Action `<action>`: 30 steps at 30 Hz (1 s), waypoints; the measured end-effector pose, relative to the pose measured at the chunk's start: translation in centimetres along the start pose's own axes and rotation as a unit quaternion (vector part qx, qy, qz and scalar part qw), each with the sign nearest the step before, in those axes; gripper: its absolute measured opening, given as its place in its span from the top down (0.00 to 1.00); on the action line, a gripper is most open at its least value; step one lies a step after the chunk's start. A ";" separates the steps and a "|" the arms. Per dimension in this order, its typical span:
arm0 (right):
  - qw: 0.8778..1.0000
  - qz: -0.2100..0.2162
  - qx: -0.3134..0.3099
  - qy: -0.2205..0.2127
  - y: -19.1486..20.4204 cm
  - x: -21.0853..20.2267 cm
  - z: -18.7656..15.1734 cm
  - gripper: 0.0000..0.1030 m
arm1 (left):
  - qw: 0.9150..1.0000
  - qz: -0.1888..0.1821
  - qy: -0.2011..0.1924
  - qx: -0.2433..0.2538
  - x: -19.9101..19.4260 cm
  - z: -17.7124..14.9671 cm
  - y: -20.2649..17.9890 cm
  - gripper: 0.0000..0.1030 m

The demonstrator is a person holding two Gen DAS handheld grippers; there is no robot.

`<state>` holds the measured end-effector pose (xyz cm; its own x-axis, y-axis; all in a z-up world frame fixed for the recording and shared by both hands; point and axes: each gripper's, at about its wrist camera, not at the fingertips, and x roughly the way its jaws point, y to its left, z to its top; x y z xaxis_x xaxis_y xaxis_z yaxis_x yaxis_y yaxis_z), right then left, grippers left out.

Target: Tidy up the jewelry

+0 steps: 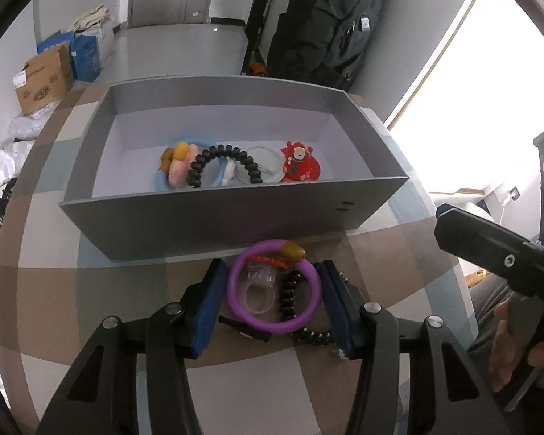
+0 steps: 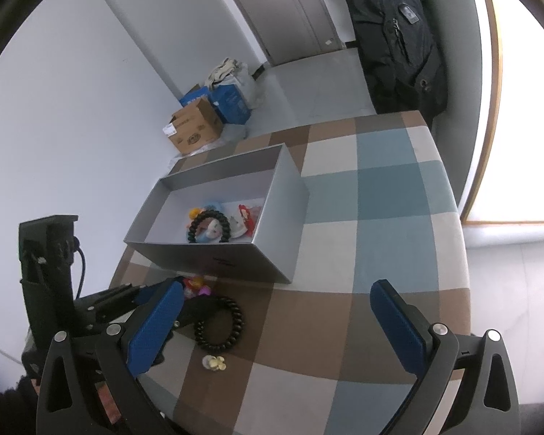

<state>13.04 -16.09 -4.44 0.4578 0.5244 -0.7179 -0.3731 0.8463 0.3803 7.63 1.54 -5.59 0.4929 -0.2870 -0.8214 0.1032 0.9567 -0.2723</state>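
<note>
A purple ring bracelet (image 1: 235, 306) with an orange charm lies on the checked tablecloth just before the grey box (image 1: 214, 224). A clear plastic ring (image 1: 259, 286) and a black beaded bracelet (image 1: 290, 295) lie inside and under it. My left gripper (image 1: 272, 301) is open, its blue pads on either side of the purple bracelet. The box holds a blue bracelet (image 1: 163, 181), a black beaded bracelet (image 1: 217, 161), a clear bangle (image 1: 268, 159) and a red charm (image 1: 299, 163). My right gripper (image 2: 275, 322) is open and empty above the table; the black bracelet (image 2: 221, 322) lies left of it.
A small cream earring (image 2: 214, 362) lies on the cloth near the right gripper's left pad. Cardboard and blue boxes (image 2: 199, 123) stand on the floor by the wall. A dark coat (image 1: 326, 25) hangs beyond the table. The table's round edge (image 2: 460, 253) curves at right.
</note>
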 end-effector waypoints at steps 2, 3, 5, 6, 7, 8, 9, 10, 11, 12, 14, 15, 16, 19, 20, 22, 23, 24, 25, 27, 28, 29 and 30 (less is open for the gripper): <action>1.000 -0.002 -0.003 0.002 0.1 0.1 -0.1 0.00 | 1.000 -0.006 -0.001 -0.003 -0.3 0.1 0.0 0.55; 1.000 -0.004 -0.004 0.003 0.1 0.1 -0.2 0.00 | 1.000 -0.008 -0.004 -0.003 -0.5 0.1 -0.1 0.55; 1.000 -0.007 -0.005 0.004 0.1 0.1 -0.4 0.00 | 1.000 -0.010 -0.011 0.000 -1.0 0.2 -0.4 0.55; 1.000 -0.007 -0.004 0.005 0.1 0.1 -0.5 0.00 | 1.000 -0.013 -0.014 0.001 -1.2 0.2 -0.6 0.55; 1.000 -0.007 -0.002 0.006 0.1 0.1 -0.6 0.00 | 1.000 -0.011 -0.021 0.003 -1.4 0.2 -0.8 0.55; 1.000 -0.008 0.000 0.008 0.1 0.1 -0.7 0.00 | 1.000 -0.004 -0.027 0.009 -1.7 0.2 -1.0 0.55; 1.000 -0.009 0.001 0.009 0.1 0.2 -0.8 0.00 | 0.999 0.003 -0.031 0.018 -1.9 0.2 -1.3 0.55; 1.000 -0.009 0.000 0.011 0.2 0.2 -1.0 0.00 | 0.999 0.000 -0.031 0.024 -1.9 0.2 -1.5 0.55; 1.000 -0.011 -0.001 0.013 0.3 0.3 -1.1 0.00 | 0.999 -0.007 -0.028 0.024 -1.9 0.2 -1.5 0.55; 1.000 -0.012 -0.003 0.013 0.4 0.3 -1.1 0.00 | 0.999 -0.011 -0.024 0.023 -1.8 0.2 -1.4 0.55; 1.000 -0.014 -0.008 0.016 0.6 0.5 -1.2 0.00 | 1.000 -0.026 -0.007 0.013 -1.3 0.1 -1.1 0.55; 1.000 -0.015 -0.010 0.017 0.7 0.6 -1.3 0.00 | 0.999 -0.033 -0.002 0.004 -1.1 0.1 -0.9 0.55; 1.000 -0.016 -0.011 0.018 0.8 0.6 -1.3 0.00 | 0.999 -0.047 0.004 -0.011 -1.0 0.1 -0.4 0.55; 0.999 -0.019 -0.012 0.024 1.0 0.8 -1.6 0.00 | 0.991 -0.109 0.015 -0.070 -1.2 0.4 1.2 0.55; 0.999 -0.021 -0.013 0.026 1.0 0.9 -1.7 0.00 | 0.986 -0.132 0.020 -0.096 -1.1 0.5 2.1 0.55; 0.999 -0.024 -0.017 0.030 1.1 1.0 -1.9 0.00 | 0.971 -0.178 0.039 -0.154 -0.5 0.5 4.0 0.55; 0.999 -0.025 -0.019 0.031 1.2 1.1 -1.9 0.00 | 0.966 -0.187 0.043 -0.176 -0.3 0.4 4.6 0.55; 0.999 -0.026 -0.022 0.032 1.3 1.1 -2.0 0.00 | 0.960 -0.197 0.042 -0.197 -0.2 0.3 5.3 0.55; 0.999 -0.027 -0.024 0.032 1.4 1.1 -2.1 0.00 | 0.956 -0.205 0.040 -0.207 -0.2 0.2 5.8 0.55; 0.999 -0.027 -0.025 0.032 1.5 1.1 -2.2 0.00 | 0.947 -0.230 0.037 -0.222 -0.4 0.2 6.3 0.54; 0.999 -0.026 -0.025 0.032 1.6 1.1 -2.2 0.00 | 0.944 -0.241 0.040 -0.223 -0.5 0.3 6.3 0.54; 0.999 -0.025 -0.025 0.033 1.7 1.2 -2.3 0.00 | 0.945 -0.239 0.041 -0.221 -0.5 0.3 6.2 0.52; 0.999 -0.025 -0.026 0.034 1.7 1.2 -2.3 0.00 | 0.949 -0.226 0.040 -0.216 -0.6 0.3 6.1 0.44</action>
<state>11.11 -14.18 -6.01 0.4222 0.4718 -0.7740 -0.3921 0.8649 0.3133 8.25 7.55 -6.64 0.4142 -0.6828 -0.6018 -0.0835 0.6299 -0.7722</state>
